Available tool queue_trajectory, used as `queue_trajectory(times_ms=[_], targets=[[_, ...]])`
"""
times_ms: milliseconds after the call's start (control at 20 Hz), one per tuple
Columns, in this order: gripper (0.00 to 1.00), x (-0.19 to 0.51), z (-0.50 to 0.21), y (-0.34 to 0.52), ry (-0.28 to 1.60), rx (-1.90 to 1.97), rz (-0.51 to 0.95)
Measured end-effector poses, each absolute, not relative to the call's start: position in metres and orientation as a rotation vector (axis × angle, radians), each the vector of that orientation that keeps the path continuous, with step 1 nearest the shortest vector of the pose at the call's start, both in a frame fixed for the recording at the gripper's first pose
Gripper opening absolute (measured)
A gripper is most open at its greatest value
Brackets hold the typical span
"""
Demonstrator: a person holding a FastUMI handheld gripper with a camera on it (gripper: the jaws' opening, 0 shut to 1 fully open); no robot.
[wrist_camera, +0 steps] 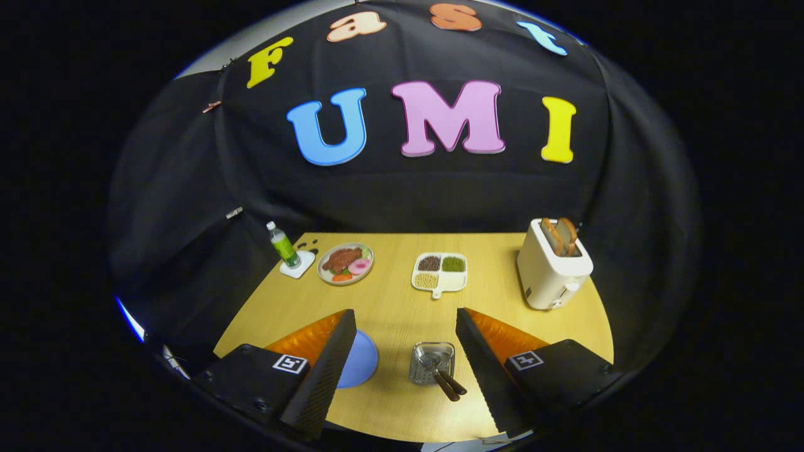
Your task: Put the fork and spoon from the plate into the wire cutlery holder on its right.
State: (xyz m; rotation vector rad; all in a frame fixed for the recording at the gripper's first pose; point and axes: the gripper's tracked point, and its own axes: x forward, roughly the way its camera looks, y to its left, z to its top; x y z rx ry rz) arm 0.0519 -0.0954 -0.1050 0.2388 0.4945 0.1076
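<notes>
**Both utensils look parked in the holder, gripper spread above**

Gripper view: our gripper (402,351) hangs high over the wooden table (389,301), fingers (326,364) spread wide w/ nothing between them. Down in the gap sits the wire cutlery holder (432,363), and two dark handles (449,384) lean out of it toward us; we take these for the fork & spoon, tho which is which we can't tell. The blue plate (359,361) lies just left of the holder, partly hidden by the left finger, and the part we see looks bare. So we judge the task done or nearly so.

Handling, if a re-grip is needed: utensils are prob. light, stiff, a bit slick; best pinched across the handle mid-length, not at the tip. The holder looks light & could tip if nudged.

Beyond the fingers: food plate (345,263), sectioned tray (440,272), toaster (553,263) w/ bread, green bottle (283,245) at the far left corner
</notes>
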Motion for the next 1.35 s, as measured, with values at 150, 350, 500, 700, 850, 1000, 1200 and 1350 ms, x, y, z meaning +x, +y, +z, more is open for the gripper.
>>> queue_trajectory(times_ms=[150, 350, 500, 700, 850, 1000, 1200, 1350], targets=[[0.99, 0.044, -0.068, -0.096, 0.363, 0.199, 0.049], [0.99, 0.034, -0.035, -0.090, 0.254, 0.198, 0.002], [0.99, 0.032, -0.034, -0.083, 0.236, 0.168, -0.006], [0.99, 0.034, -0.042, -0.079, 0.257, 0.124, -0.003], [0.99, 0.038, -0.046, -0.074, 0.260, 0.118, 0.006], [0.99, 0.042, -0.045, -0.067, 0.258, 0.127, 0.021], [0.99, 0.043, -0.044, -0.055, 0.257, 0.138, 0.044], [0.99, 0.044, -0.044, -0.051, 0.258, 0.133, 0.054]])
